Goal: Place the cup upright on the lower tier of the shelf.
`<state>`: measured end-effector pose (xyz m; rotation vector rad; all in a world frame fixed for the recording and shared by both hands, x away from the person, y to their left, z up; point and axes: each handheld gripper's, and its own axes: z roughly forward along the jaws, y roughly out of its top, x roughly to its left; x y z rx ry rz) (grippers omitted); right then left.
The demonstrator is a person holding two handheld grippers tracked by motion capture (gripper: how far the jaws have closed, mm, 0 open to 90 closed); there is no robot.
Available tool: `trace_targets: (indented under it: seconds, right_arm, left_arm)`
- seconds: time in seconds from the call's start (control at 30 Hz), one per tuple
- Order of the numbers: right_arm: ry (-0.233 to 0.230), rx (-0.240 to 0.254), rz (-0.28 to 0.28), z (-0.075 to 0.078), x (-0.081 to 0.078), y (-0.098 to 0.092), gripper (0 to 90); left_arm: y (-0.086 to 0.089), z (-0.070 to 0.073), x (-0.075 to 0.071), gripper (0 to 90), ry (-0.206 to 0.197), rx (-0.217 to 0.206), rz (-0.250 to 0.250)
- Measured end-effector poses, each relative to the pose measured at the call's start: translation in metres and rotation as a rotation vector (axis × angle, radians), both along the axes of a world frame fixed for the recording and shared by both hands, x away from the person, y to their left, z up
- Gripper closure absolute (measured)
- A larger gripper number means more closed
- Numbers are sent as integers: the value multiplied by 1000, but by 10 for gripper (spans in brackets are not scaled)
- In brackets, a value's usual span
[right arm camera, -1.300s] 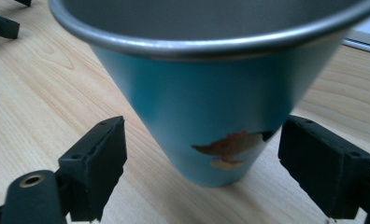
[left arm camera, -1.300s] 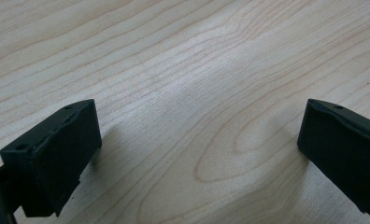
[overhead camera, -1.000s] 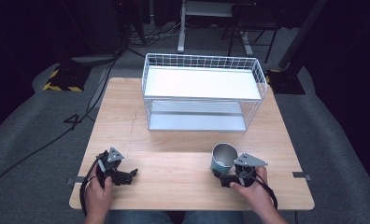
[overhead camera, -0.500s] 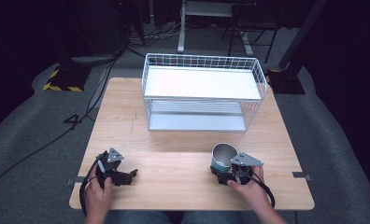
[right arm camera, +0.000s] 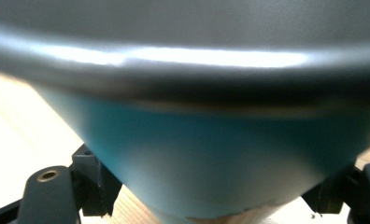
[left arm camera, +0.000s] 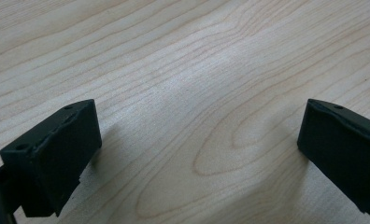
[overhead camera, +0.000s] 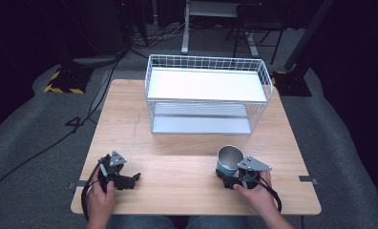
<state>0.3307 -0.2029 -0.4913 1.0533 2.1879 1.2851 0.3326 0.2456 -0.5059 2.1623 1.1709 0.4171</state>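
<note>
wooden table (overhead camera: pixel 177 143), right gripper (overhead camera: pixel 227 180) gripping teal cup (overhead camera: pixel 226 161)

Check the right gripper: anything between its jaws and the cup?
Nothing visible. The right gripper has just been closing its jaws, and the blue cup sits directly between them; the right gripper view shows the cup wall right at the jaws, no other object intervening. The wire rack stands well behind.

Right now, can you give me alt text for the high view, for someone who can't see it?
A person's right gripper has its fingers closed around the base of a teal cup near the front of a wooden table. The left gripper rests open on the bare wood, and a white wire rack stands at the back.
</note>
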Motion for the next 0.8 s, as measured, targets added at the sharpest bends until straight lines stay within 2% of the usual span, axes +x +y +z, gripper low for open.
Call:
trace_targets:
  seconds: [0.37,0.6,0.8]
  right_arm:
    - [-11,7,-19,16,12,7,220]
    - [6,35,-65,21,29,14,220]
    - [-5,31,-96,26,48,20,220]
  left_arm:
    - [0,0,0,1,0,0,0]
    - [0,0,0,1,-2,-1,0]
    - [0,0,0,1,-2,-1,1]
